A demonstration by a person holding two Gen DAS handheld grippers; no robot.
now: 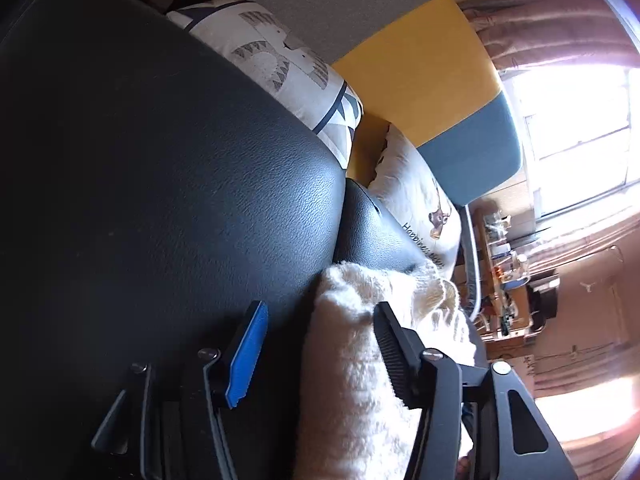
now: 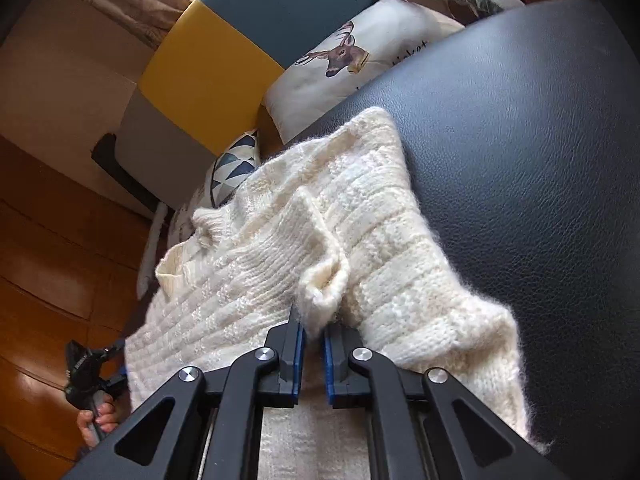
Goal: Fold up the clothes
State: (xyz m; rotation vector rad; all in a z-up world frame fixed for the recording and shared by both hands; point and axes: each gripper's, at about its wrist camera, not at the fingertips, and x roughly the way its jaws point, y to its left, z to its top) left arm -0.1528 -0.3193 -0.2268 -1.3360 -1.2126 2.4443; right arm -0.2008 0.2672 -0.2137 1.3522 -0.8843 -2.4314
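Sweater cuff [image 2: 320,296] between nearly closed jaws

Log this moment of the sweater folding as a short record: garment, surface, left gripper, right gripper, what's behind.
garment: cream knitted sweater, partly folded, a sleeve laid over the body
surface: black leather seat
left gripper: jaws open, sweater edge between them, not pinched
right gripper: jaws shut on the sleeve cuff
behind: deer cushion, triangle-print cushion

Left claw [image 1: 320,354] agape, pads clear of all — right claw [image 2: 314,342] pinched tight, angled downward.
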